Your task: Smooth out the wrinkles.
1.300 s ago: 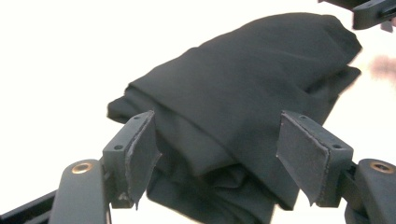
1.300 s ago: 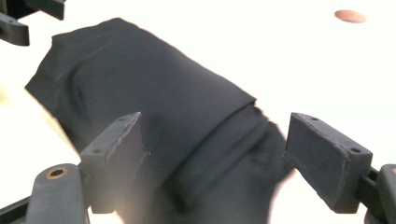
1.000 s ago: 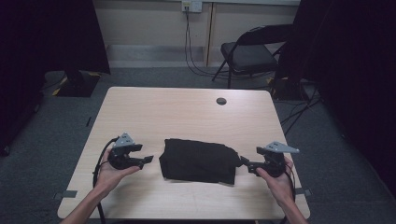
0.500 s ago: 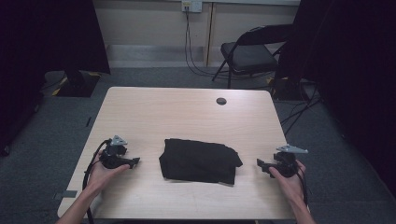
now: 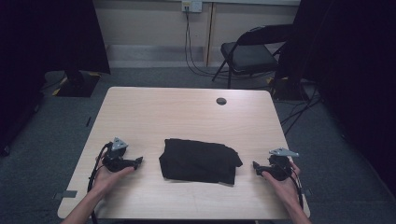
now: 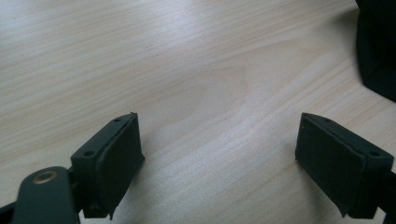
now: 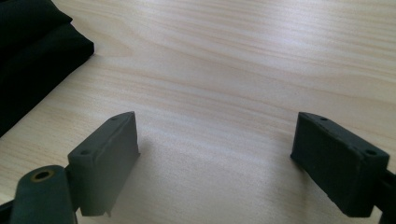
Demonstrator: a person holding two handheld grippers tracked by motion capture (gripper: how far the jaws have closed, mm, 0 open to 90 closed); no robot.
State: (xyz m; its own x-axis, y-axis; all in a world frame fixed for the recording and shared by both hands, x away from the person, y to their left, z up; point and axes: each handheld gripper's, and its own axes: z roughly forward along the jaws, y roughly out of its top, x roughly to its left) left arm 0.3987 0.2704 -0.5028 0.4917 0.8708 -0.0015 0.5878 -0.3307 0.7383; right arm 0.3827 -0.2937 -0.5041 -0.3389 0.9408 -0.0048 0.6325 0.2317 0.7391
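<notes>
High view shows our left gripper (image 5: 138,162) and right gripper (image 5: 255,164) spread wide, holding nothing, resting on the table (image 5: 187,112) either side of the folded black cloth (image 5: 198,160). Left jaws have just been opening; both hands now sit lower and farther from it than before.

One black cloth (image 5: 200,160), two claws: left claw (image 5: 138,161), right claw (image 5: 255,165); one table (image 5: 187,112), one chair (image 5: 252,51).

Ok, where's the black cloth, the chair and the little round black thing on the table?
cloth (image 5: 198,161), high view, middle of the folded pile.
chair (image 5: 247,55), high view, on its seat.
round thing (image 5: 221,101), high view, its centre, near the table's far edge.
</notes>
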